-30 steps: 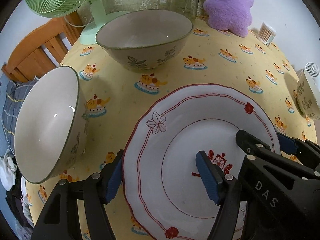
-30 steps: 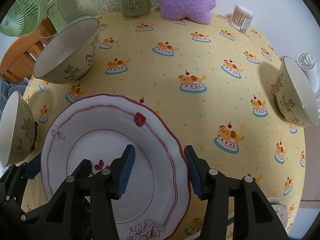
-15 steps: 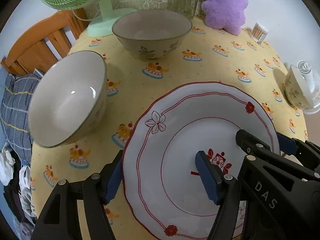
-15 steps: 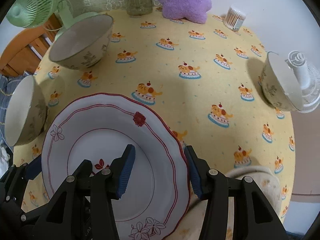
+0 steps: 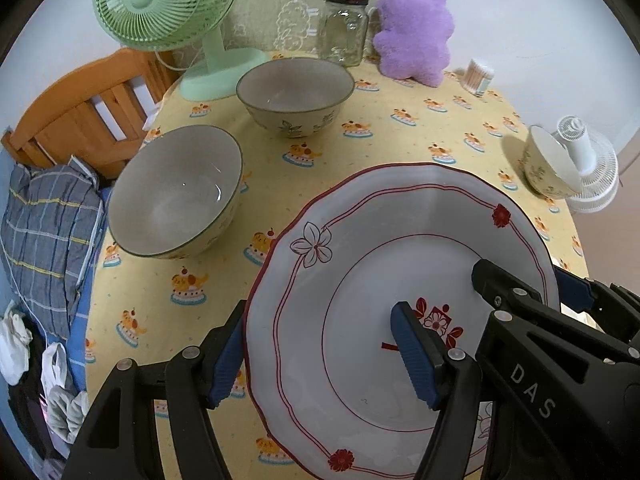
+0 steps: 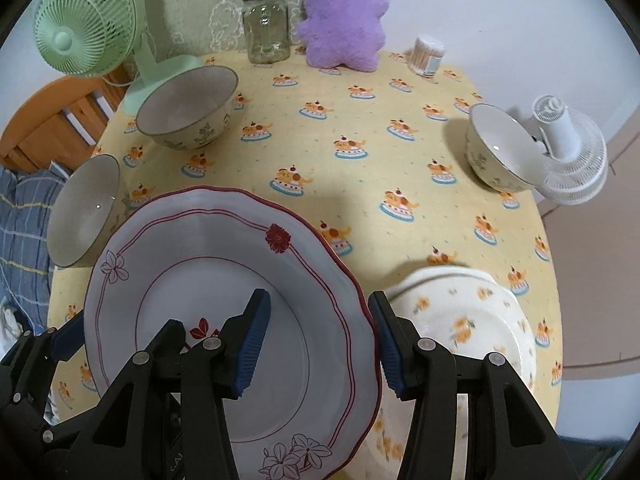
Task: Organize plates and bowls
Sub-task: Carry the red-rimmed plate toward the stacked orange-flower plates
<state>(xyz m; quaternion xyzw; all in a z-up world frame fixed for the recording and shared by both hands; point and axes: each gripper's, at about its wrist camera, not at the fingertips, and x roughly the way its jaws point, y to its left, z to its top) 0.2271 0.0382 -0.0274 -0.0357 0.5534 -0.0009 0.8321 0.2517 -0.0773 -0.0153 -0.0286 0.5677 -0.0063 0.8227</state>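
Note:
A white plate with a red rim and red flowers (image 5: 360,280) (image 6: 200,280) hangs above the yellow tablecloth, held from both sides. My left gripper (image 5: 318,320) is shut on its left rim, one pad under the edge and one on the plate's face. My right gripper (image 6: 319,301) is shut on the right rim in the same way. Two large grey bowls (image 5: 176,196) (image 5: 294,96) stand at the left and far side. A smaller floral bowl (image 6: 500,148) stands at the right. A cream plate with orange flowers (image 6: 472,320) lies on the table below my right gripper.
At the back stand a green fan (image 5: 160,4), a glass jar (image 6: 266,24), a purple plush toy (image 6: 344,16) and a cotton swab tub (image 6: 428,54). A small white fan (image 6: 568,152) lies beside the floral bowl. A wooden chair (image 5: 76,120) with plaid cloth is left of the table.
Both grippers have risen with the red-rimmed plate, and the table looks farther away. The cream floral plate has come into sight beneath in the right wrist view.

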